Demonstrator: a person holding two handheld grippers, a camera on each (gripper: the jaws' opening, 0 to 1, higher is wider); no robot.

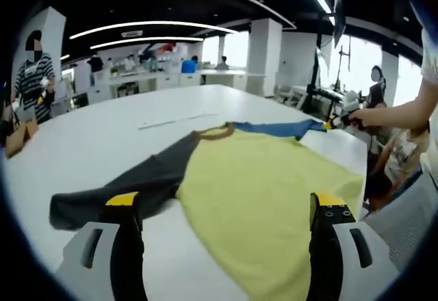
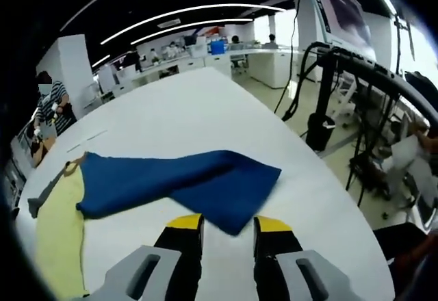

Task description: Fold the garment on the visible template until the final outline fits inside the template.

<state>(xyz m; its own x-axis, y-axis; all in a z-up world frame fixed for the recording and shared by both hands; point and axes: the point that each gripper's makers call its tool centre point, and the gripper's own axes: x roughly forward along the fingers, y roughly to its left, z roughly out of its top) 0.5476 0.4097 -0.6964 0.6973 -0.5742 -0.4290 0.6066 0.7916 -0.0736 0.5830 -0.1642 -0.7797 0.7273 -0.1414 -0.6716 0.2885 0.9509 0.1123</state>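
Garment point(image 1: 253, 191) — between left gripper point(image 1: 229, 208) jaws.

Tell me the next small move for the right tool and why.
Probably close the right tool on the blue sleeve and carry it in over the yellow body. The sleeve lies spread flat on the white table, its cuff edge sitting right at the open jaws, not yet gripped.

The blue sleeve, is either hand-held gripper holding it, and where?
The right hand-held gripper seems to pinch the blue sleeve at its cuff edge; contact is not certain. The left hand-held gripper is open, holding nothing.
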